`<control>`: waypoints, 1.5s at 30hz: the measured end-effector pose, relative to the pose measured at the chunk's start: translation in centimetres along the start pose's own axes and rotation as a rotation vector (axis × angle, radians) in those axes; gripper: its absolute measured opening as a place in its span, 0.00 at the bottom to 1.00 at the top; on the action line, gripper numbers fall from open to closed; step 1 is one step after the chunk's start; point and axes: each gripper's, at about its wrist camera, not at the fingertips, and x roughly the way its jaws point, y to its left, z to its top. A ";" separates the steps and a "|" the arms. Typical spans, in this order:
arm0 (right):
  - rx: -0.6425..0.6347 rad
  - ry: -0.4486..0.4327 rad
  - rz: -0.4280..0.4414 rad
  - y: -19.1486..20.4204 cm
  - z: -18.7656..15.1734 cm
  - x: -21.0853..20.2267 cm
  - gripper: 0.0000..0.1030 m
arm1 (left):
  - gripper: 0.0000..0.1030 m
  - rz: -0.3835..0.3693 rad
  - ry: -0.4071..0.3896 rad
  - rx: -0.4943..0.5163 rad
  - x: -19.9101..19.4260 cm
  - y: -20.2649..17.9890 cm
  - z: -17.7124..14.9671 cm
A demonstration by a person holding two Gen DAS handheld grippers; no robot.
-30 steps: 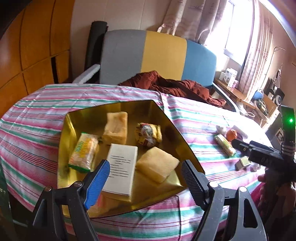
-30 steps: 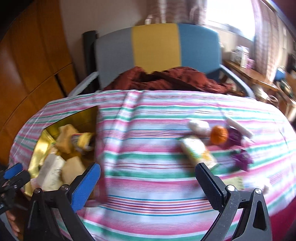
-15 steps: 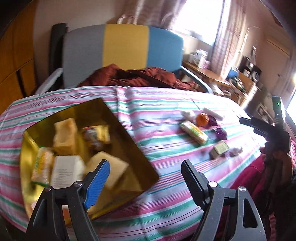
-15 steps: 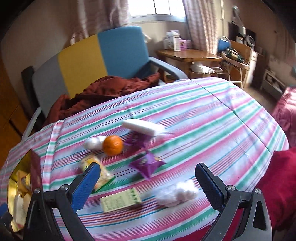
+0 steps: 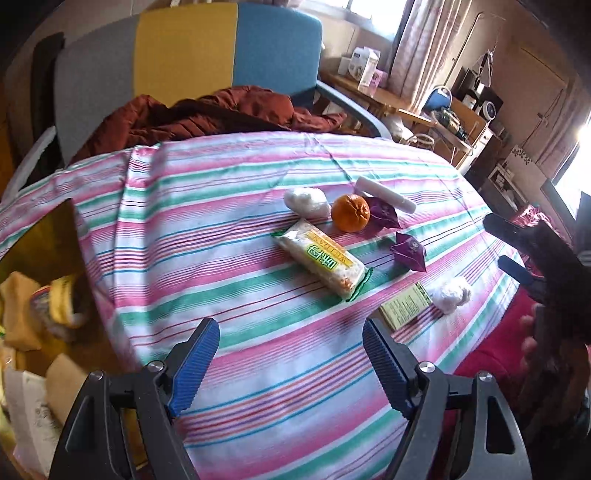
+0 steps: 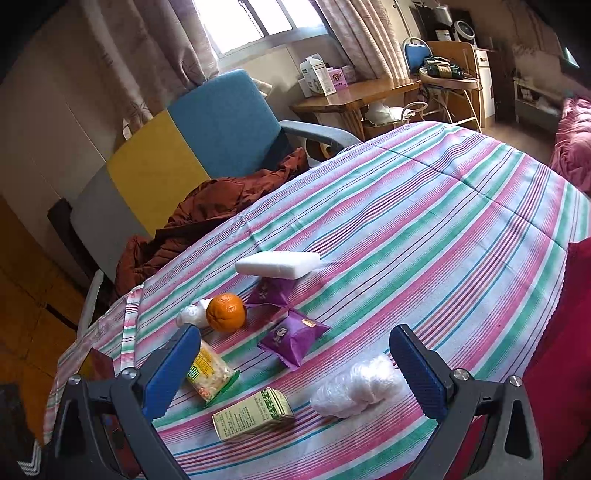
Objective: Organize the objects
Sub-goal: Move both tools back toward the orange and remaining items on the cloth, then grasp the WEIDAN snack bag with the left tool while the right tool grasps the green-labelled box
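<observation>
Background. Beyond the striped tablecloth (image 6: 424,229), ahead and to the left of the gripper, an armchair (image 6: 177,147) with grey, yellow and blue panels holds a crumpled rust-brown garment (image 6: 221,199). Farther ahead, a wooden side table (image 6: 354,98) carries small boxes (image 6: 317,77) beneath a curtained window (image 6: 258,22). Far right, pink bedding (image 6: 572,140).

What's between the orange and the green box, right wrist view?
The purple snack packet lies between the orange and green box; otherwise bare striped cloth.
</observation>
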 end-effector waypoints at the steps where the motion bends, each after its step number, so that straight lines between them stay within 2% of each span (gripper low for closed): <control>1: 0.000 0.001 0.005 0.0 0.0 0.0 1.00 | 0.79 -0.001 0.013 -0.006 0.7 -0.2 0.3; 9: -0.011 0.009 0.030 0.1 0.0 0.3 1.00 | 0.81 -0.003 0.082 -0.062 6.4 -2.1 3.8; 15: -0.015 0.016 0.047 0.2 0.0 0.4 1.00 | 0.82 0.034 0.121 -0.115 10.1 -2.6 6.1; 21: -0.013 0.022 0.056 0.2 0.0 0.6 1.00 | 0.82 0.084 0.146 -0.094 13.2 -3.4 7.1; 24: -0.003 0.022 0.058 0.0 0.0 0.6 1.00 | 0.80 0.105 0.131 -0.021 13.2 -4.0 6.6; 27: -0.006 0.027 0.051 0.0 0.0 0.7 1.00 | 0.77 0.091 0.124 0.017 12.4 -3.7 5.4; 30: -0.023 0.030 0.040 0.3 -0.1 0.7 1.00 | 0.58 0.079 0.119 0.009 11.2 -2.7 4.4; 31: -0.031 0.032 0.035 0.5 -0.1 0.8 1.00 | 0.47 0.083 0.120 0.014 10.7 -2.2 4.0; 32: -0.040 0.033 0.030 0.6 -0.2 0.8 1.00 | 0.45 0.079 0.120 0.027 10.4 -2.0 3.6; 37: -0.142 0.089 0.048 2.5 -0.7 1.7 1.00 | 0.44 0.053 0.124 0.078 9.0 -1.8 1.4; 40: -0.238 0.169 0.072 4.3 -1.7 3.0 1.00 | 0.45 0.049 0.112 0.088 7.9 -1.7 -0.2; 45: -0.378 0.304 0.049 6.6 -4.0 5.3 1.00 | 0.45 0.033 0.092 0.076 6.5 -1.1 -2.3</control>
